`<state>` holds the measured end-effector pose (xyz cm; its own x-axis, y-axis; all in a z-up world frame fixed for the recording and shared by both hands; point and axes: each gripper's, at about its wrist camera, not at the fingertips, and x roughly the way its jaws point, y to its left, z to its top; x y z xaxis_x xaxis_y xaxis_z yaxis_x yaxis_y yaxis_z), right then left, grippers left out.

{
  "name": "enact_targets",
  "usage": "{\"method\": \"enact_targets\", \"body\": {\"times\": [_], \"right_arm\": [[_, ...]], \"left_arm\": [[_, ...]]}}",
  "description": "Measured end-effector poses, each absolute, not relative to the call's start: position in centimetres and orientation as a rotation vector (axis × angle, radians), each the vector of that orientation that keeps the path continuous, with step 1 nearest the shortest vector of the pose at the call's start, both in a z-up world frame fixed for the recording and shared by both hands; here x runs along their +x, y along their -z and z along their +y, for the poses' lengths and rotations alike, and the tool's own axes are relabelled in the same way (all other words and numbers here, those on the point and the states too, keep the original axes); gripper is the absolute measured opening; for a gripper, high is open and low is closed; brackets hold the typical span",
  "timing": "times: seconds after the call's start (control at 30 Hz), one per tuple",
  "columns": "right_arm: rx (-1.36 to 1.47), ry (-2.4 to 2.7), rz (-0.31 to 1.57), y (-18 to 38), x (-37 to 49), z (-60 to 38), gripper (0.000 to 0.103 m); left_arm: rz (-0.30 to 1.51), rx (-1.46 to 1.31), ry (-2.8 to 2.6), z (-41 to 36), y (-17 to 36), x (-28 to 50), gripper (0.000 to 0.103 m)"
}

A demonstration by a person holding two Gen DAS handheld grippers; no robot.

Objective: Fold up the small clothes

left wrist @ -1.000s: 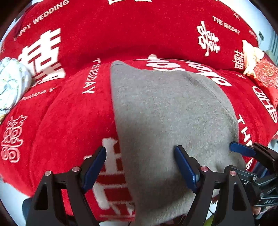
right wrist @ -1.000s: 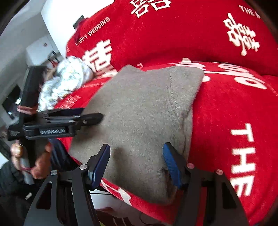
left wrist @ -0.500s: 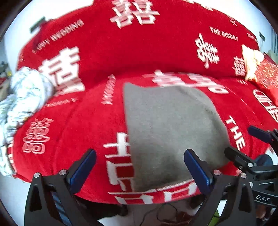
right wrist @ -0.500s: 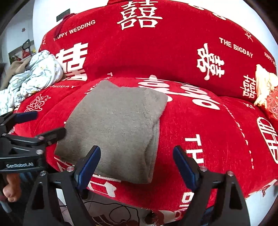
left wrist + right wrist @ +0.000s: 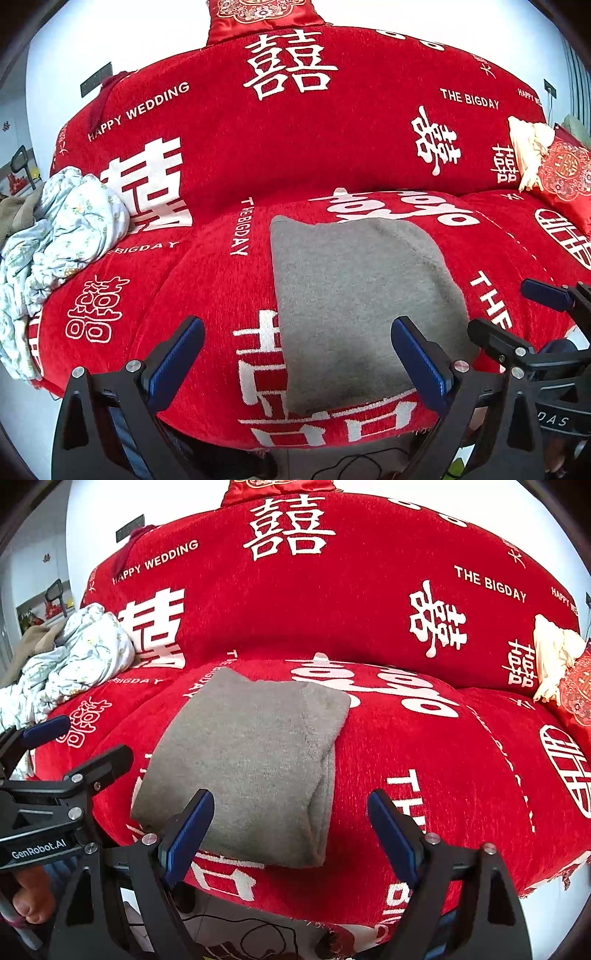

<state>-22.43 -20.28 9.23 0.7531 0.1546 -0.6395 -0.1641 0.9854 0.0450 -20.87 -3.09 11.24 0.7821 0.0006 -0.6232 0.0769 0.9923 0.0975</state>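
A grey garment [image 5: 354, 295] lies folded into a flat rectangle on the red sofa seat [image 5: 207, 295]; it also shows in the right wrist view [image 5: 251, 760]. My left gripper [image 5: 295, 362] is open and empty, held back off the seat's front edge, just in front of the garment. My right gripper [image 5: 291, 834] is open and empty, also held back in front of the garment's near edge. Each gripper shows at the side of the other's view, the right one [image 5: 517, 317] and the left one [image 5: 74, 746].
A crumpled pale floral cloth [image 5: 59, 236] lies at the sofa's left end. A red embroidered cushion [image 5: 565, 170] and a cream cloth [image 5: 528, 151] sit at the right end. The red backrest [image 5: 295, 129] rises behind. Cables [image 5: 251, 934] lie on the floor below.
Both grippers have pulled back from the grey garment and away from the sofa, from over it to in front of the seat edge. The garment stays folded in place.
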Motion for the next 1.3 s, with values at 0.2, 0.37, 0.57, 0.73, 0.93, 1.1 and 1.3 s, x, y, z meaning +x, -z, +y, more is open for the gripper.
{"method": "enact_targets", "body": {"times": [0.2,0.37,0.57,0.73,0.93,1.1,1.3], "right_arm": [[-0.014,-0.176,0.685,-9.6,-22.7,-20.3,0.088],[-0.016,-0.176,0.684,-9.6,-22.7,-20.2,0.088],[-0.027,-0.176,0.68,-9.9,-22.9,-20.0,0.088],[-0.046,-0.172,0.678,-10.1,-23.1,-19.6,0.088],[-0.055,-0.173,0.671,-10.3,-23.2,-19.5,0.088],[-0.058,-0.176,0.674,-10.3,-23.2,-19.3,0.088],[-0.07,-0.182,0.679,-10.1,-22.9,-19.1,0.088]], "left_arm": [[0.675,0.122,0.042,-3.2,-11.2,-20.8,0.101],[0.679,0.108,0.046,-3.0,-11.2,-20.8,0.101],[0.673,0.11,0.031,-2.7,-11.0,-20.9,0.101],[0.667,0.111,0.028,-2.6,-11.2,-21.1,0.101],[0.661,0.11,0.024,-2.5,-11.4,-21.3,0.101],[0.662,0.111,0.024,-2.5,-11.4,-21.3,0.101],[0.675,0.118,0.018,-2.3,-11.1,-21.1,0.101]]}}
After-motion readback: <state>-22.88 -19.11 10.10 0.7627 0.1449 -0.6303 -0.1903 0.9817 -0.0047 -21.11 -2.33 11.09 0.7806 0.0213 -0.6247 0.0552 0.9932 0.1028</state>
